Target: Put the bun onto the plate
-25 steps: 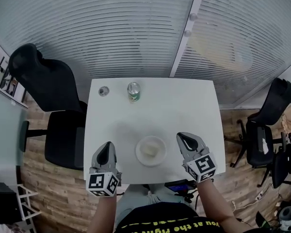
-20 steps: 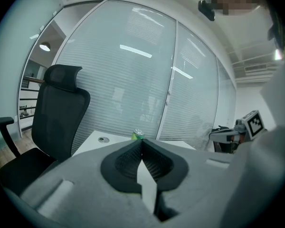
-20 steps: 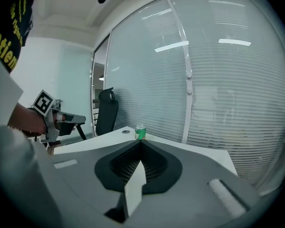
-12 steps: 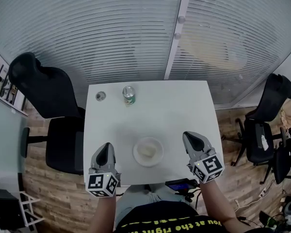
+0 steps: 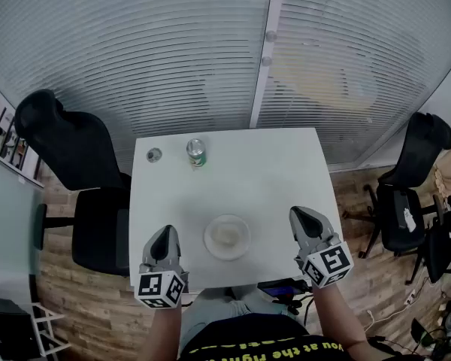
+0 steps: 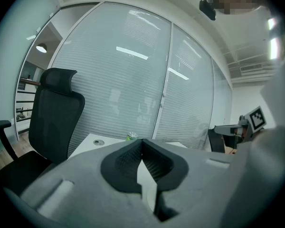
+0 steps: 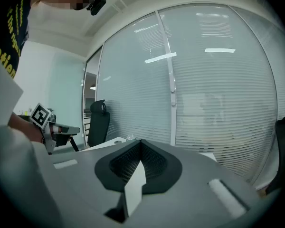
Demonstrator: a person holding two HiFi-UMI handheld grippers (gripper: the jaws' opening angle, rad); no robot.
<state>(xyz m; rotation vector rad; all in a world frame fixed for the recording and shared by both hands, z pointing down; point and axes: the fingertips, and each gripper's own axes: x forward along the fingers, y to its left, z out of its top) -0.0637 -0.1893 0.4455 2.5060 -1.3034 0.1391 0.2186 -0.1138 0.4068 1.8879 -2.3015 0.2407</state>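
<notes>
A pale bun [image 5: 226,235] lies on a white plate [image 5: 212,245] near the front edge of the white table [image 5: 270,171]. My left gripper [image 5: 163,238] hovers at the plate's left, shut and holding nothing. To the right of the plate my right gripper [image 5: 304,218] is shut and empty as well, raised above the table's front right corner. In the left gripper view the jaws [image 6: 142,141] meet at the tips; in the right gripper view the jaws [image 7: 140,141] are likewise pressed together.
A green drink can [image 5: 196,153] and a small round metal disc [image 5: 154,155] sit at the table's far left. Black office chairs stand at the left [image 5: 75,156] and right [image 5: 413,171]. Glass walls with blinds lie behind the table.
My right gripper has drawn away from the plate toward the right and lifted. The left gripper has stayed put. The bun rests on the plate throughout.
</notes>
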